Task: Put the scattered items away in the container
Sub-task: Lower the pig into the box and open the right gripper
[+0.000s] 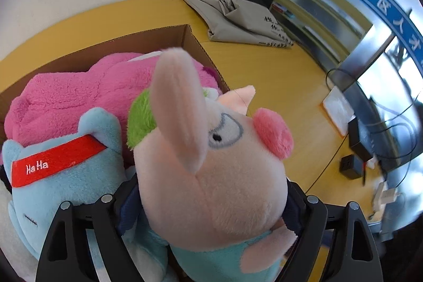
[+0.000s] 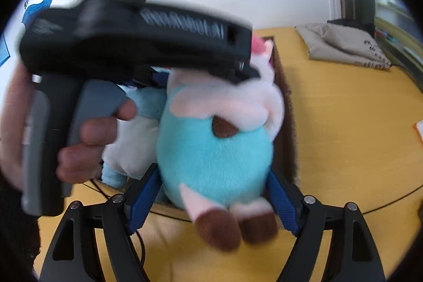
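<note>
Both tools are clamping the pig plush (image 1: 211, 176): left tool (image 1: 208, 213) at its head, right tool (image 2: 214, 192) at its belly, over the cardboard box (image 1: 201, 49) edge. Placing step; next I'm lowering it beside the pink plush (image 1: 79, 97), then releasing.

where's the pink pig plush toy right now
The pink pig plush toy sits between both grippers at the brown cardboard box's right wall, beside the blue "HaHa" plush.

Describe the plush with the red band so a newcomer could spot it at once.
Start at the open cardboard box on the yellow table. Inside, in front of the big pink plush and left of the pig plush that the left hand-held gripper grips, lies a light blue plush. Only it wears a red headband stitched "HaHa".
</note>
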`<state>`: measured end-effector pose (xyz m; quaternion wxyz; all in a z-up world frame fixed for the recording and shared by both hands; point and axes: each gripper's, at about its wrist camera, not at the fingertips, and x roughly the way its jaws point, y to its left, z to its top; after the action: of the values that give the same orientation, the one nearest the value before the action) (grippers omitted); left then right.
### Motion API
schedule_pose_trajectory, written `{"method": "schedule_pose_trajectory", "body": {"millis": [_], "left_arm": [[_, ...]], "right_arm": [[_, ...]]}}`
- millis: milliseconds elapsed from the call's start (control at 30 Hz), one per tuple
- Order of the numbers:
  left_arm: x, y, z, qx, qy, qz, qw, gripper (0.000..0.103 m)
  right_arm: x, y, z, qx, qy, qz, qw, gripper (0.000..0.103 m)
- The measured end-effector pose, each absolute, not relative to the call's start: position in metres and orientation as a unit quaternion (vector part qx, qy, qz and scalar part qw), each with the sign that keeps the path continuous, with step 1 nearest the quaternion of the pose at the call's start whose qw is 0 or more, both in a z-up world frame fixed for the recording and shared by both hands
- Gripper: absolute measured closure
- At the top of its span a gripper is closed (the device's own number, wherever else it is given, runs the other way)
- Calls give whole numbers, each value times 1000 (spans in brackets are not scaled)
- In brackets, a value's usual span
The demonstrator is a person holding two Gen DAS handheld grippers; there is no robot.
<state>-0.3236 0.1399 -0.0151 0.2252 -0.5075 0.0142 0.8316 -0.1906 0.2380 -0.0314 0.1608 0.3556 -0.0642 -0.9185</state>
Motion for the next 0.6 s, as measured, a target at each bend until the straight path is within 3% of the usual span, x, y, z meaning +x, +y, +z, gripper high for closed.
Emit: {"method": "schedule_pose_trajectory", "body": {"millis": [100,233,433,533,600], "left_arm": [[-320,144,-19,-508,28,832,220,13],[-319,144,-21,-511,27,831,216,13],[-311,134,-6,-505,4,830,236,13],[-296,118,30,-438,-34,865,241,14],[-295,117,40,-423,-16,880,216,14]], "right_arm": [[-180,247,-16,325,-78,-928,165,37],[-210,237,-31,360,-54,-918,157,81],[-234,241,-44,387,-48,-913,120,81],[-228,249,-51,400,-59,-909,100,81],[-220,250,-52,403,-71,-907,97,81]]}}
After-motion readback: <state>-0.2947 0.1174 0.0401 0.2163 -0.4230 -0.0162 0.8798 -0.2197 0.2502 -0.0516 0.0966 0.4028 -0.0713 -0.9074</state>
